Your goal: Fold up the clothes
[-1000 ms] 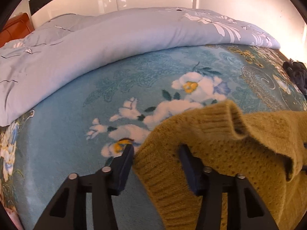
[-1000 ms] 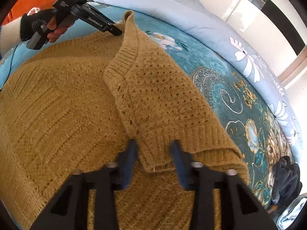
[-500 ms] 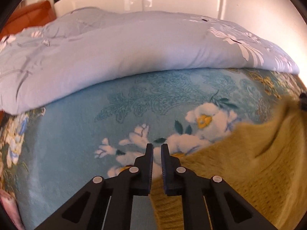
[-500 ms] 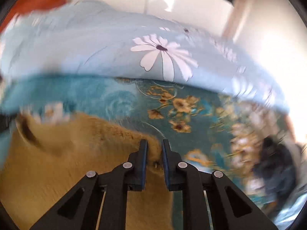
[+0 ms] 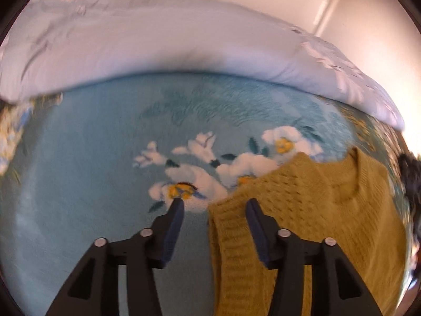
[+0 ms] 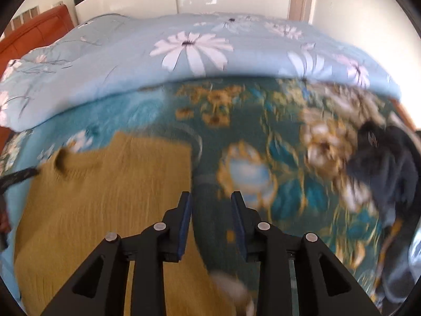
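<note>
A mustard-yellow knitted sweater (image 5: 310, 210) lies flat on the teal flowered blanket (image 5: 92, 184), its neckline toward the far side. My left gripper (image 5: 214, 205) hovers over the sweater's left edge; its jaws are opening, the knit edge lies between them, and the pads do not press it. In the right wrist view the sweater (image 6: 110, 197) fills the lower left. My right gripper (image 6: 211, 200) is just past the sweater's right edge, above the bare blanket (image 6: 250, 173), jaws opening with nothing between them. The left gripper's tip (image 6: 21, 176) shows at that view's left edge.
A pale blue quilt with white daisies (image 6: 184, 52) is heaped along the far side of the bed. A dark garment (image 6: 386, 163) lies bunched at the right. An orange headboard (image 6: 34, 34) stands at the back left, with white walls behind.
Both grippers let go of the sweater and their jaws parted. The folded-over sleeve now lies flat. The right gripper swung right, off the knit, over the bare blanket.
</note>
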